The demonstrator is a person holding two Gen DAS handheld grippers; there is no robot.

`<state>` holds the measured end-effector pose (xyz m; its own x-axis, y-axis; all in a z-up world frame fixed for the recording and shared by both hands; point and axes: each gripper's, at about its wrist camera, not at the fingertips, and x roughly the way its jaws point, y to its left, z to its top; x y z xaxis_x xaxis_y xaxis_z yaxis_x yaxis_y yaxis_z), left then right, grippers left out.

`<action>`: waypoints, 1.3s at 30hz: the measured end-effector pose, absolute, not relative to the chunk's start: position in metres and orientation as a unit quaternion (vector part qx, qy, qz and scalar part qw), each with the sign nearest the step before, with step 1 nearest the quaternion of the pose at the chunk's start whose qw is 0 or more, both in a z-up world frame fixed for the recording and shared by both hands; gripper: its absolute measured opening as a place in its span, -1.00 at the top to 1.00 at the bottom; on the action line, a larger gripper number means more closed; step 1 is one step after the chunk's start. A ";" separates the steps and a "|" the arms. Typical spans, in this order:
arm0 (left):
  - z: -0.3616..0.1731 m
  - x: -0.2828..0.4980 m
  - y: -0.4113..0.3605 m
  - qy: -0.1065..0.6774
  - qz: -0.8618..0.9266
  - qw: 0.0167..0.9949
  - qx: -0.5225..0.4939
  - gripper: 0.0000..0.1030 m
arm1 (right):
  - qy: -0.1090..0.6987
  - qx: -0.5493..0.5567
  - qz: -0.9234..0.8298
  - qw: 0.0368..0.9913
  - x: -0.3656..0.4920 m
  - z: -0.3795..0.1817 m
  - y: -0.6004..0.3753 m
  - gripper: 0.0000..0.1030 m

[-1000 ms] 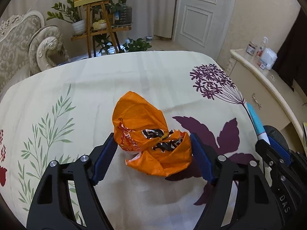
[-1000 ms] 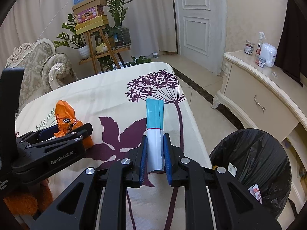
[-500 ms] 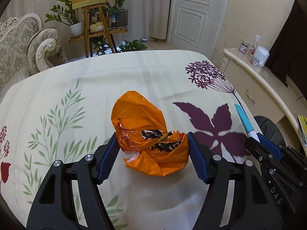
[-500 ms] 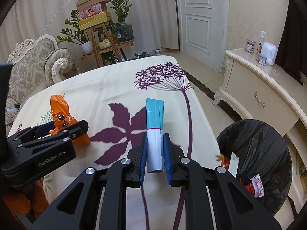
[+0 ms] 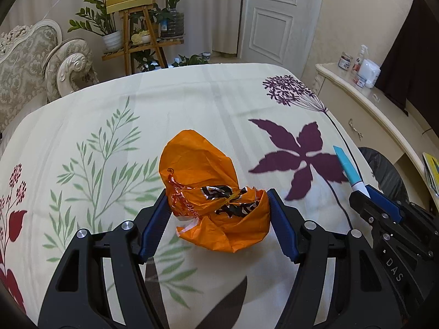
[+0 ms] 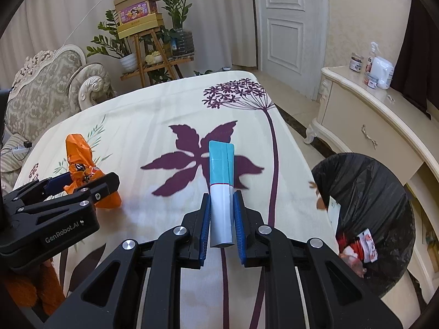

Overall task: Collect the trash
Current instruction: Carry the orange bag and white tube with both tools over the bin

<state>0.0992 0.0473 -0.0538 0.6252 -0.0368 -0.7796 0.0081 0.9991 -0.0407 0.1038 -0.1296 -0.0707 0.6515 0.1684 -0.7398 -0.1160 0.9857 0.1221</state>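
Now the left gripper point(image 5: 218, 213) is clamped on an orange wrapper point(image 5: 208, 189), the right gripper point(image 6: 221, 218) on a blue-and-white tube point(image 6: 221, 189).

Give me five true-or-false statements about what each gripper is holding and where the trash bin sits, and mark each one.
1. The left gripper is closed on a crumpled orange wrapper. True.
2. The right gripper is open and holds nothing. False: it is shut on a blue and white tube, which sticks out forward between the fingers.
3. The trash bin has a black liner and stands to the right of the bed. True.
4. The trash bin is empty. False: red and white packaging already lies inside it.
5. The orange wrapper rests inside the bin. False: it is over the floral bedspread, between the left gripper's fingers.
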 end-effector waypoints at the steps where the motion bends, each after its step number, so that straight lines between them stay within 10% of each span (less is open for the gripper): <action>1: -0.054 0.095 0.047 0.432 -0.013 0.902 -0.015 -0.31 | 0.410 0.032 0.078 0.908 0.101 -0.071 -0.130 0.66; 39: -0.034 0.080 -0.103 0.377 -0.144 0.914 0.038 -0.31 | 0.371 0.070 -0.069 0.923 0.045 -0.054 -0.254 0.66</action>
<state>0.0802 -0.1035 -0.0336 0.6734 -0.2352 -0.7009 0.2923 0.9555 -0.0398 0.0454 -0.2537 -0.0536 0.7155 -0.0746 -0.6946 0.1786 0.9808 0.0786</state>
